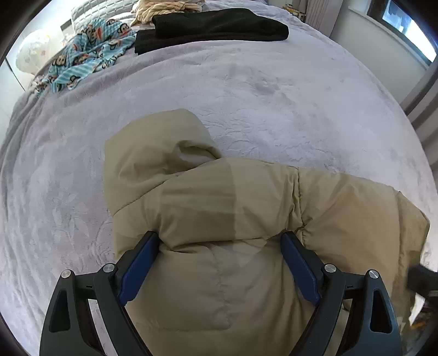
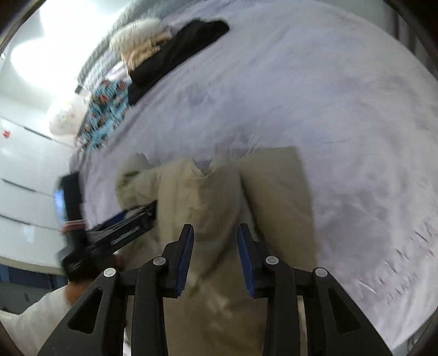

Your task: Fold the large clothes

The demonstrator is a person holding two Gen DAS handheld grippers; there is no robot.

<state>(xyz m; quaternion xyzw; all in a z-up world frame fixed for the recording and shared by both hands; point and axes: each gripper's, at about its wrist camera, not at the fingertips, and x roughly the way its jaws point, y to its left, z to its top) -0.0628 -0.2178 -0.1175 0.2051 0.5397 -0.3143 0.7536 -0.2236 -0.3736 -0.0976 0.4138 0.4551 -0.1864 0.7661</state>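
Both wrist cameras look steeply down from close above the beige puffer jacket (image 1: 219, 205) on the lilac bed cover (image 1: 273, 90). Both views share the jacket and the far black folded clothes (image 2: 178, 49); the right view is blurred

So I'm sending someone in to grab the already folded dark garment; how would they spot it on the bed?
Start from the lilac bed cover and look to its far end. There lies the black folded garment, beside a blue monkey-print cloth and a cream knit. It is the only black, neatly squared pile.
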